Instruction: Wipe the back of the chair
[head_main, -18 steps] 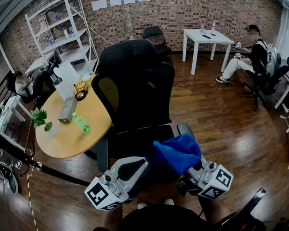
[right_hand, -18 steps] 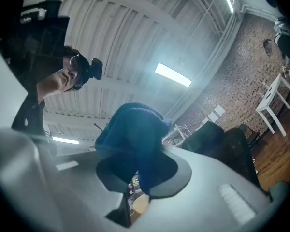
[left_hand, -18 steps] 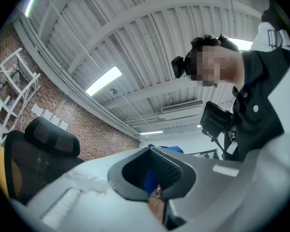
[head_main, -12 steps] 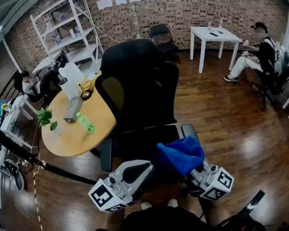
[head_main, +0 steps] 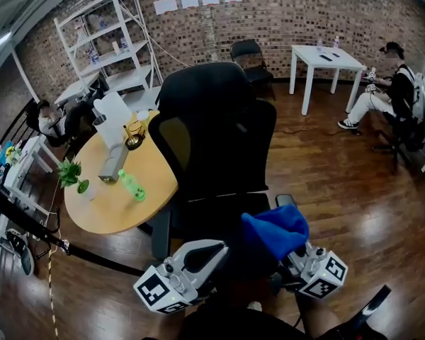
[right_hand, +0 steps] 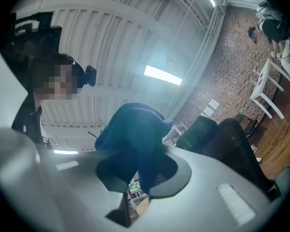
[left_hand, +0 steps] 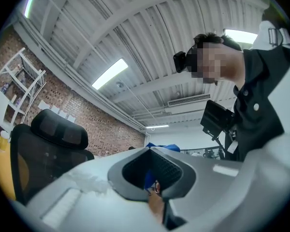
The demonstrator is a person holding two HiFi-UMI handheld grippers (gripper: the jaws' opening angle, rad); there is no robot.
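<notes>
1. Step in hand, as I judge it: the approach. No wiping yet, since the blue cloth (head_main: 275, 229) hangs clear of the chair's upright part.
2. The right claw (head_main: 287, 250) is clamped on the cloth, near and right, over the seat.
3. The left claw (head_main: 211, 248) has its jaws together on nothing, near and centre.
4. The black chair (head_main: 212, 133) stands in the middle, just right of the round counter (head_main: 110, 204).
5. The next move probably calls for carrying the cloth far and up to the backrest and pressing it flat there.
</notes>
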